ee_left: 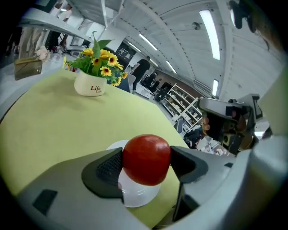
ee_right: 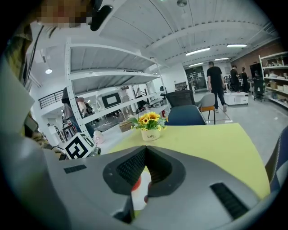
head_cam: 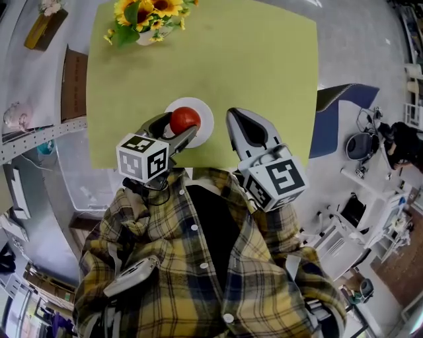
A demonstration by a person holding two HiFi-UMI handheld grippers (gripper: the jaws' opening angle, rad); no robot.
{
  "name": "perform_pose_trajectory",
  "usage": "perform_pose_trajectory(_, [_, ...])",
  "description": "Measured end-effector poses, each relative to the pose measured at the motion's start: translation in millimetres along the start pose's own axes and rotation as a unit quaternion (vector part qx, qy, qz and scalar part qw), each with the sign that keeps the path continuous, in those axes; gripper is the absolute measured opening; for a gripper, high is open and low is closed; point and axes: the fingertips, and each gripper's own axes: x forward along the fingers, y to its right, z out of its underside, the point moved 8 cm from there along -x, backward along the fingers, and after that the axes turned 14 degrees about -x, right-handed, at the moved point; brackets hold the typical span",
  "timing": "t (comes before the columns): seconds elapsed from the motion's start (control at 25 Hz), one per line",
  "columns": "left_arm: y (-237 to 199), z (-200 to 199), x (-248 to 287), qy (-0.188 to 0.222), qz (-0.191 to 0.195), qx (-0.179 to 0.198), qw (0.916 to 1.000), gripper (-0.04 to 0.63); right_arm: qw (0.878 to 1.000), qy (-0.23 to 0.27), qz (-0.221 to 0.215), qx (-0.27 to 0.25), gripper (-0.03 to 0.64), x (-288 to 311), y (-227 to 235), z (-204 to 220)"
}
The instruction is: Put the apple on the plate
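A matte yellow-green table (head_cam: 264, 79) carries a round white plate (head_cam: 206, 119) and a glazed white flower pot (ee_left: 90, 84) – its lettering shows only in the gripper views. The left gripper (head_cam: 180, 130) pinches the smooth red apple (head_cam: 184, 119) between ribbed black pads, over the plate. The right gripper (ee_right: 145, 168) is pressed together – empty, beside the plate.

The glossy red round apple (head_cam: 184, 119); plain white round plate (head_cam: 207, 117); flat yellow-green counter (head_cam: 264, 72); yellow sunflowers (head_cam: 149, 10), green-leaved, in a white pot (head_cam: 147, 37); yellow, navy and white plaid shirt (head_cam: 198, 277).
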Motion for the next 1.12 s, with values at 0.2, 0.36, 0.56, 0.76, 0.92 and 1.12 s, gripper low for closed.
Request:
perform_pose_trajectory(0.2, [-0.1, 1.0, 5.8, -0.007, -0.012, 0.027, 0.9995, 0.342, 1.0, -0.005, 0.006, 0.008, -0.003, -4.5, 2.5, 3.9])
perform_pose_trajectory(0.36, [0.9, 3.2, 10.2, -0.013, -0.015, 0.043, 0.9989, 0.342, 1.0, -0.008, 0.009, 0.013, -0.003, -8.1, 4.6, 5.6])
perform_pose_trajectory(0.56, [-0.9, 7.7, 17.3, -0.025, -0.029, 0.077, 0.9963, 0.342, 1.0, -0.007, 0.006, 0.016, -0.003, -4.6, 5.7, 6.5])
perform_pose_trajectory(0.76, [0.0, 10.8, 19.5, -0.022, -0.034, 0.098, 0.9944, 0.342, 1.0, -0.008, 0.002, 0.018, -0.003, -4.2, 4.2, 7.4])
perform_pose_trajectory(0.92, [0.9, 12.8, 19.1, -0.015, -0.032, 0.101, 0.9942, 0.342, 1.0, -0.008, -0.001, 0.02, -0.003, -4.3, 3.8, 6.5])
perform_pose_trajectory(1.12, [-2.4, 15.1, 19.3, -0.014, -0.028, 0.1, 0.9945, 0.342, 1.0, -0.006, -0.004, 0.017, -0.003, 0.3, 3.4, 5.2])
